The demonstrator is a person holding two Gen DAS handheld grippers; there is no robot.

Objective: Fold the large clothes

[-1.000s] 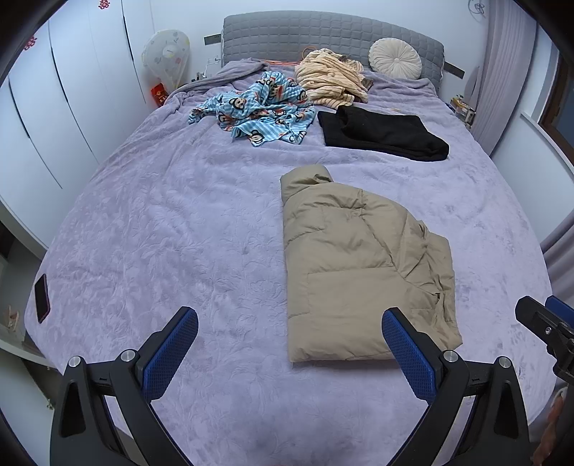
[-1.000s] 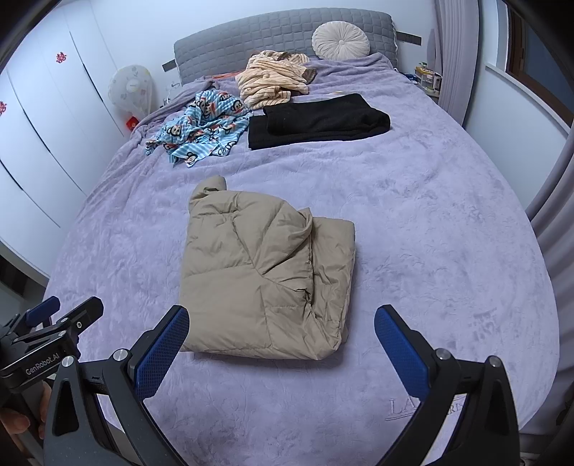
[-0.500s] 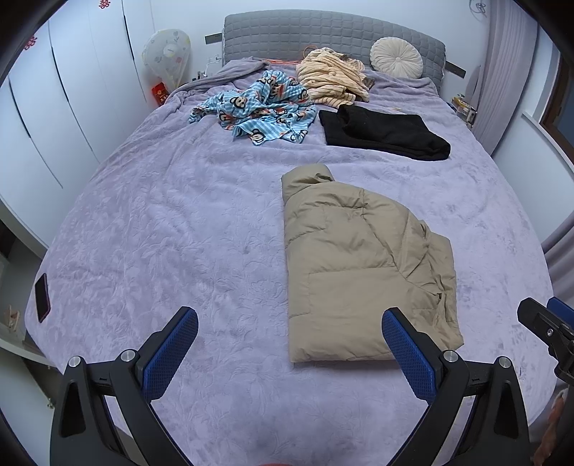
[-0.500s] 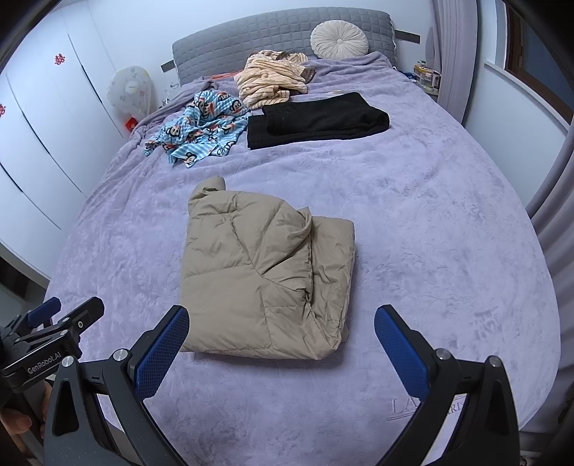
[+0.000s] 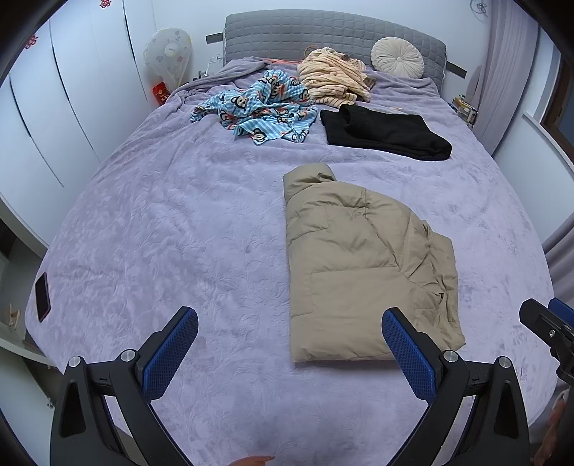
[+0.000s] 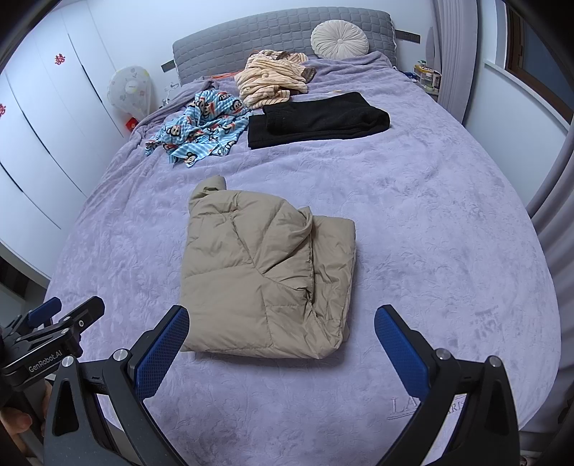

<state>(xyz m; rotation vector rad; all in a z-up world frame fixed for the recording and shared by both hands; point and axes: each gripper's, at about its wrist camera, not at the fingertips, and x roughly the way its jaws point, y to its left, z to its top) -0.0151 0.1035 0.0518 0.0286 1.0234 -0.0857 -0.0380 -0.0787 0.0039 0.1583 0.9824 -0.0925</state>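
Note:
A beige puffer jacket [image 5: 358,265] lies folded into a rectangle on the lilac bedspread [image 5: 172,229], near the foot of the bed; it also shows in the right wrist view [image 6: 265,279]. My left gripper [image 5: 287,344] is open and empty, held above the bed's foot edge, with its right finger over the jacket's near edge. My right gripper [image 6: 283,340] is open and empty, held just in front of the jacket's near edge. Neither gripper touches the jacket.
A folded black garment [image 5: 384,131], a blue monkey-print cloth [image 5: 262,107] and a striped beige garment [image 5: 333,79] lie near the grey headboard [image 5: 323,32]. A round cushion [image 5: 396,57] leans there. A phone [image 5: 42,295] lies at the bed's left edge.

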